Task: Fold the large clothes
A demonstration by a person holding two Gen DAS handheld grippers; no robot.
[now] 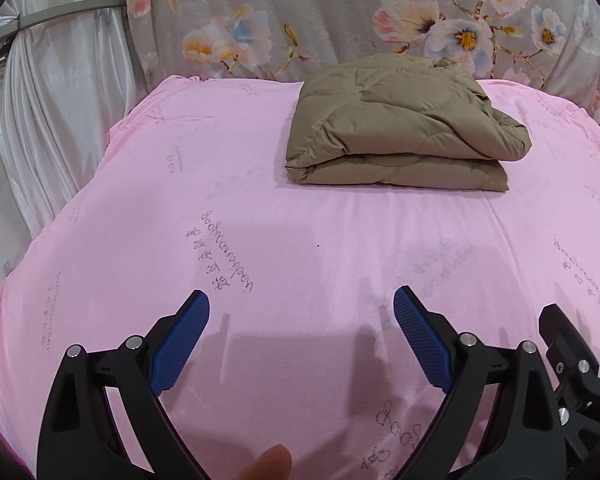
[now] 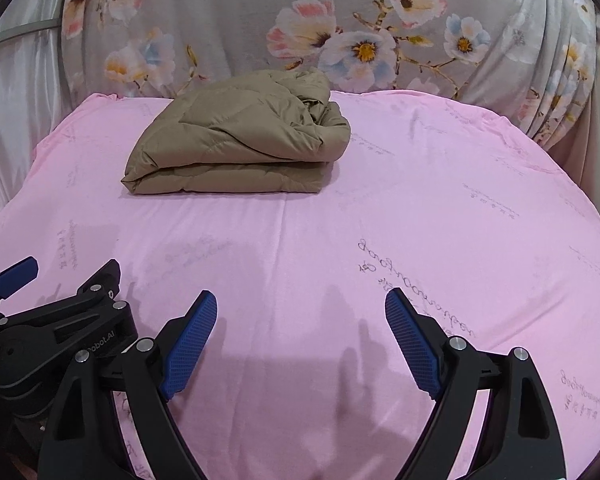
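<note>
A tan quilted jacket [image 1: 400,128] lies folded into a thick bundle at the far side of the pink sheet [image 1: 260,220]. It also shows in the right wrist view [image 2: 240,140], far left of centre. My left gripper [image 1: 302,304] is open and empty, hovering over the near part of the sheet, well short of the jacket. My right gripper [image 2: 300,304] is open and empty too, beside the left one and equally far from the jacket. The left gripper [image 2: 60,320] shows at the left edge of the right wrist view.
The pink sheet with grey printed script covers the whole work surface. A grey floral cloth [image 1: 340,20] hangs behind it. White satin curtains [image 1: 52,120] hang at the left. The sheet's left edge [image 1: 112,132] drops off beside the curtains.
</note>
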